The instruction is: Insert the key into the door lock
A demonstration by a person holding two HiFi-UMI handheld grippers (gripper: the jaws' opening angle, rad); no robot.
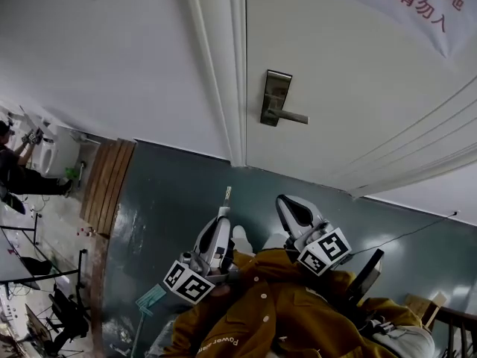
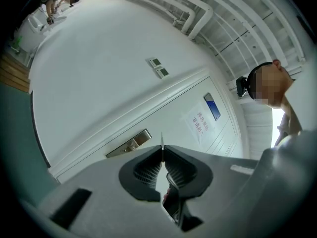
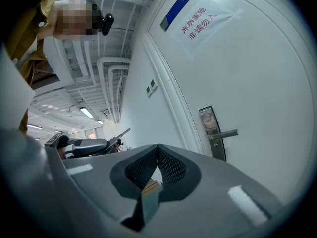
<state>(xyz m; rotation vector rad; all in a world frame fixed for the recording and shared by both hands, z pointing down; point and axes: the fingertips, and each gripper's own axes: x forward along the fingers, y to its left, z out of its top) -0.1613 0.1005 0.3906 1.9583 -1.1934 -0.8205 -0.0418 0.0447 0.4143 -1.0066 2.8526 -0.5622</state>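
The left gripper [image 2: 162, 148] has its 2 jaws clamped on 1 key [image 2: 162, 139]. The key's thin blade stands up edge-on past the tips and points toward the door [image 1: 358, 88]. The right gripper [image 3: 158, 147] has its 2 jaws pressed together with nothing between them.

In the head view both grippers sit low, side by side, close against the person's yellow jacket [image 1: 276, 312]. The key is well apart from the door there.

1 door lock [image 1: 275, 95] is mounted near the door's left edge, just beside the white door frame [image 1: 223, 66]. It is 1 metal plate with 1 lever handle [image 1: 296, 116] sticking out to the right. Bare dark teal floor [image 1: 186, 192] lies open between the grippers and the door's bottom edge.

The door carries 1 paper sign [image 1: 417, 2] with red characters and 1 blue plate [image 3: 174, 11]. 2 wall switches [image 2: 157, 67] sit on the white wall [image 1: 112, 66] left of the frame.
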